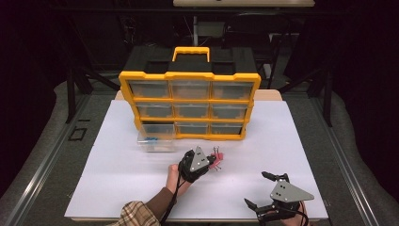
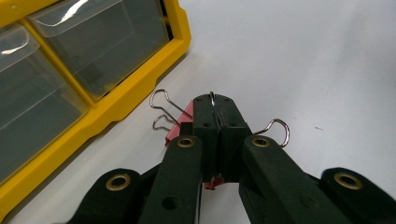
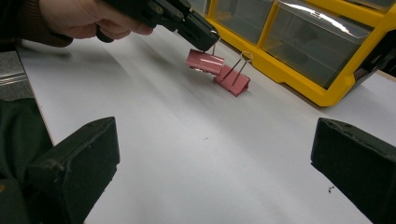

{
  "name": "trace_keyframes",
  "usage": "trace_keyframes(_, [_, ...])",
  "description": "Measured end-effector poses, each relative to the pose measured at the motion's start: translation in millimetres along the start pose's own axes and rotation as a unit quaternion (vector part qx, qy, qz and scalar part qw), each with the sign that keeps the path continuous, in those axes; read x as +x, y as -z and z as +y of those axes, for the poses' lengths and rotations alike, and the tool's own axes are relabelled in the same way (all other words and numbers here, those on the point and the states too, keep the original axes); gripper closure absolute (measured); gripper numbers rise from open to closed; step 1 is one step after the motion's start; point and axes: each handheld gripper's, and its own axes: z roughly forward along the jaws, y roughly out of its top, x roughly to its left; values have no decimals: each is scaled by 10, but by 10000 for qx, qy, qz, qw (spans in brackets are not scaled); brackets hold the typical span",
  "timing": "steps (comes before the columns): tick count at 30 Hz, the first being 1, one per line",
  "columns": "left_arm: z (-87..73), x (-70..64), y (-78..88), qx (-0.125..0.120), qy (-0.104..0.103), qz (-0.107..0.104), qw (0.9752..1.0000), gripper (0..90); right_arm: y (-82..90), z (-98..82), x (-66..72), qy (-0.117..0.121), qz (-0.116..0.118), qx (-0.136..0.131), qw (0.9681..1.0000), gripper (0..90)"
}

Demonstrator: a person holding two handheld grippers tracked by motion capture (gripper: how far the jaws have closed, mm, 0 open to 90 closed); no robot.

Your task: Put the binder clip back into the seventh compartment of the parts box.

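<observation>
A white desk (image 1: 117, 169) carries a yellow drawer organizer (image 1: 189, 104) at twelve o'clock. At centre, the left tongs (image 2: 215, 105) pinch a pink binder clip (image 3: 204, 61) by its wire handle; it hangs tilted, body downward. A second pink clip (image 3: 232, 80) lies just beside it, handles up. At five o'clock, the right tongs (image 1: 258, 190) are spread.

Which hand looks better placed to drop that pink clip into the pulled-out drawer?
Probably left: the left gripper already pinches the pink clip by its wire handle, off the table, near the open drawer. The right gripper is open, farther away.
</observation>
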Motion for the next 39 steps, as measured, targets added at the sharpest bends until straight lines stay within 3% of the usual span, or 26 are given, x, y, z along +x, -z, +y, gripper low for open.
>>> trace_keyframes(29, [9, 248, 332, -107, 443, 223, 9987, 888, -26, 7, 1, -16, 18, 34, 10000, 7])
trace_keyframes(33, [7, 282, 358, -37, 524, 384, 9979, 888, -37, 12, -1, 25, 20, 41, 10000, 8])
trace_keyframes(39, [31, 325, 414, -93, 557, 459, 9973, 888, -32, 8, -7, 7, 6, 35, 10000, 8])
